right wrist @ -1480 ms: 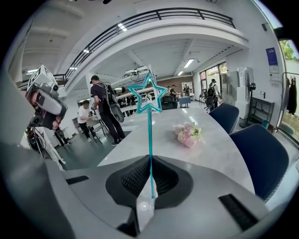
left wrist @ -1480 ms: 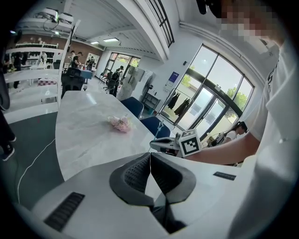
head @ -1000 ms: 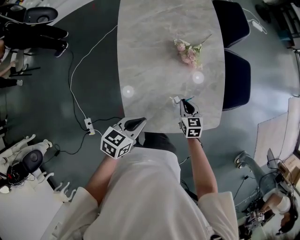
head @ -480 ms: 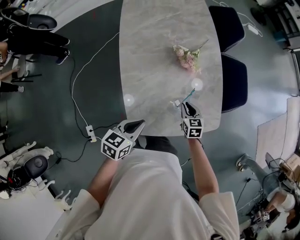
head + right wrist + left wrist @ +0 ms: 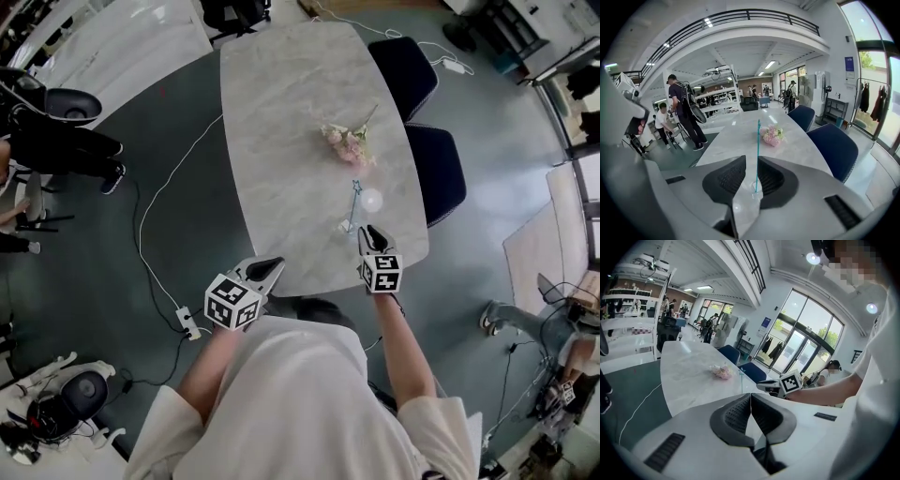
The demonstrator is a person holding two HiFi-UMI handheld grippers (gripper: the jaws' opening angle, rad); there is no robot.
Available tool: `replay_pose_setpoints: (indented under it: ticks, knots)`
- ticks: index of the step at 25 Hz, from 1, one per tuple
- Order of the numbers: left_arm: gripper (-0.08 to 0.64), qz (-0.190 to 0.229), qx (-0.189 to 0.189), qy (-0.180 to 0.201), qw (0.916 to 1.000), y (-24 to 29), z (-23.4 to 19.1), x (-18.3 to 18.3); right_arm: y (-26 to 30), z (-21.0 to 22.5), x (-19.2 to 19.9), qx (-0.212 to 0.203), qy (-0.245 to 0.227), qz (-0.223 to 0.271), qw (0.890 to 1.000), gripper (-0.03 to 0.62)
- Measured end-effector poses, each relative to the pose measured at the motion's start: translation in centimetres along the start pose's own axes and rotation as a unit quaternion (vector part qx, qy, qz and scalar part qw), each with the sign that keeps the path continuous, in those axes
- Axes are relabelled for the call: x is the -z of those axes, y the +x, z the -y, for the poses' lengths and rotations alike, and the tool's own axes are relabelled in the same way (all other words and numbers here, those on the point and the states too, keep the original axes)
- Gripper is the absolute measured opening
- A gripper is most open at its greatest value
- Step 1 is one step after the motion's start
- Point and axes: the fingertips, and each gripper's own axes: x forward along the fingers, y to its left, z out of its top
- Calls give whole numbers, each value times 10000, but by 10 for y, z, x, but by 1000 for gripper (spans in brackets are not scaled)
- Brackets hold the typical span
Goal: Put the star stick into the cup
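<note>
right claw [image 5: 751, 161] released, jaws apart | star stick [image 5: 757, 145] upright in cup [image 5: 752, 188] just ahead | left claw [image 5: 750, 399] clenched, empty | advice: back right claw straight out, without brushing stick

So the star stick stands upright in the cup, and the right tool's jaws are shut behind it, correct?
Not quite. The right tool is open: the right gripper view shows its jaws apart. The star stick does stand upright in the cup, just beyond them.
</note>
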Motion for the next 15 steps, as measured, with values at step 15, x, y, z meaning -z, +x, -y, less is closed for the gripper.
replay_pose_setpoints:
  ticks: [15]
  knots:
    - [21, 39, 1037, 752, 9918, -92, 29, -28, -151, -92, -85, 678, -118, 551, 9961, 53]
